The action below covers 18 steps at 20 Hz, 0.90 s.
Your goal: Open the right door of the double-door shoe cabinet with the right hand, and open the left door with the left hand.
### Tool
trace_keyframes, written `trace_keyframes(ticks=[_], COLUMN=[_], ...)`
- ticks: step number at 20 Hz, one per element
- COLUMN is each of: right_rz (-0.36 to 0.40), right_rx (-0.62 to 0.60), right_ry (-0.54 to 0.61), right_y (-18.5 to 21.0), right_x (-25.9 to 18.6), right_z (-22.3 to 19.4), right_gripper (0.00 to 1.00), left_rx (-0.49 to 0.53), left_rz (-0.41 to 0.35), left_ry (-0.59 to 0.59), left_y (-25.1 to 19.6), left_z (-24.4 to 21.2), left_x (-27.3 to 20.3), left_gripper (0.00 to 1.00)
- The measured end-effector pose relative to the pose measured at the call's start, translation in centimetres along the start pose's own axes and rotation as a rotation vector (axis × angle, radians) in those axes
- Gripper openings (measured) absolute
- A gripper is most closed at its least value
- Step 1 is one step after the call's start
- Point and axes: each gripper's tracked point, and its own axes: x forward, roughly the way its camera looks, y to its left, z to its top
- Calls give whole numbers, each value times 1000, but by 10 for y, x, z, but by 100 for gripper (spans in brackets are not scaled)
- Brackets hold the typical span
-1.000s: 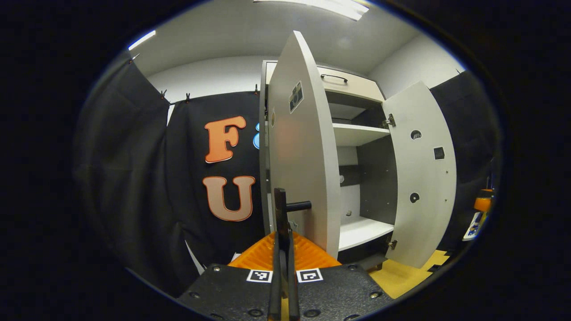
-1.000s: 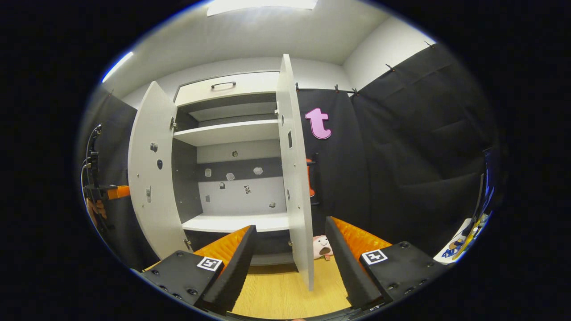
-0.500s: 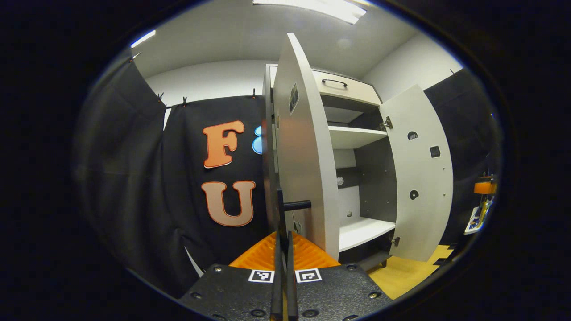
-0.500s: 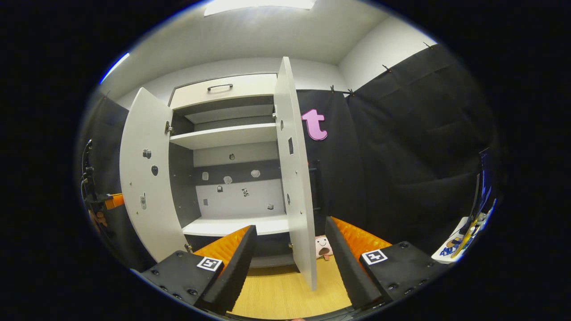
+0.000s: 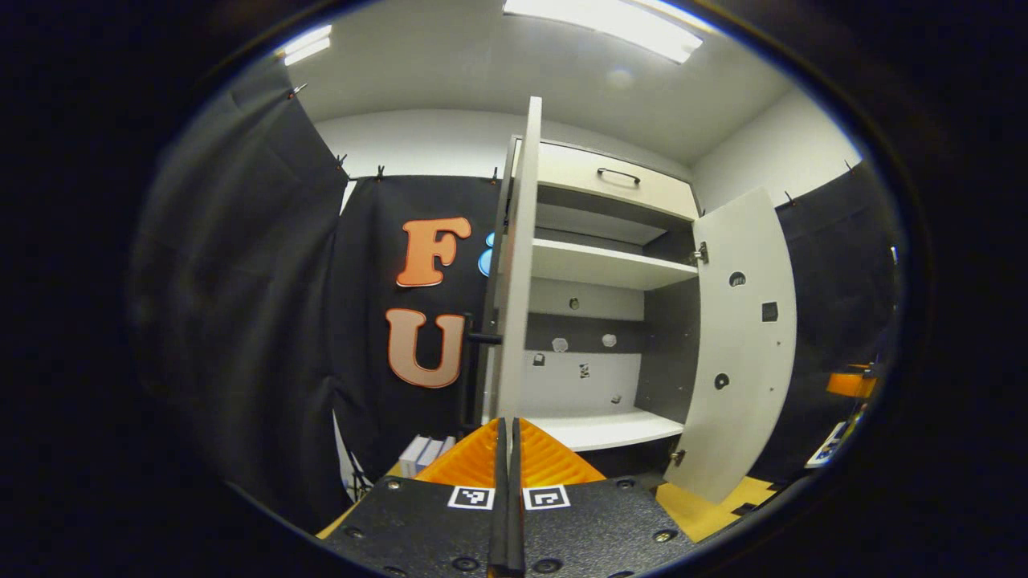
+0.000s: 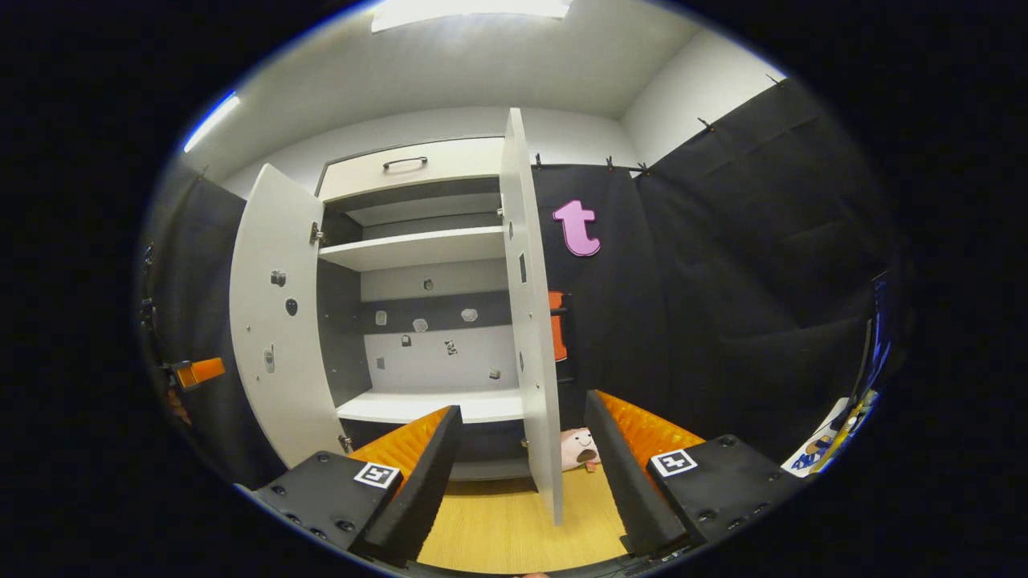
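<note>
I am finding no writing I can read: the small square black-and-white markers on my left gripper carry patterns, not words, and the stickers on the cabinet's back panel are too small to make out.

The shoe cabinet is standing against a white wall under a ceiling light, on a wooden floor, with black cloth hanging on both sides. Its shelves are bare, and a drawer with a dark handle is sitting at the top. A small pink plush toy is lying on the floor just past the foot of the right door.

Both doors are standing wide open. In the left gripper view the left door is facing me edge-on, its dark handle sticking out to its left, apart from my fingers. Half a second ago I was seeing the door's inner face and the handle sat just above my fingertips; now I am drawn back from it.

My left fingers are pressed together on nothing. My right gripper is holding its fingers spread, with the lower edge of the right door showing between them, untouched, much as before.
</note>
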Motion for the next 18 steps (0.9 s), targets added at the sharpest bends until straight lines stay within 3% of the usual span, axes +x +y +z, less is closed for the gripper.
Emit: trace_keyframes(ticks=[3, 8, 9, 10, 11, 12, 13, 15, 16, 17, 18], right_rz=[21, 78, 90, 91, 87, 85, 94, 119, 123, 126, 120], right_rx=[-5, 15, 13, 4, -9, -15, -10, 8, 17, 21, 23], right_ry=[18, 10, -4, -8, 6, 25, 30, 26, 22, 23, 25], right_y=[-16, -28, -30, -36, -41, -43, -42, -37, -36, -34, -33], right_x=[4, 6, 7, 10, 12, 14, 15, 15, 17, 19, 21], right_z=[1, 18, 22, 23, 17, 10, 8, 9, 12, 12, 12], right_gripper=[98, 98, 98, 98, 98, 98, 98, 98, 98, 98, 98], left_rx=[26, -46, -41, -30, -22, -22, -31, -63, -71, -69, -60], left_rz=[12, 76, 91, 114, 116, 116, 128, 133, 134, 135, 141], left_ry=[-6, -3, -7, -14, -12, -7, -13, -28, -22, -14, -17], left_y=[-15, -39, -39, -35, -36, -38, -37, -42, -44, -44, -41], left_z=[-5, -12, -11, -11, -13, -15, -13, -12, -14, -14, -14], left_x=[0, 5, 4, 5, 7, 7, 7, 12, 12, 12, 10], left_gripper=[0, 2, 17, 24, 53, 64, 82, 96, 92, 97, 94])
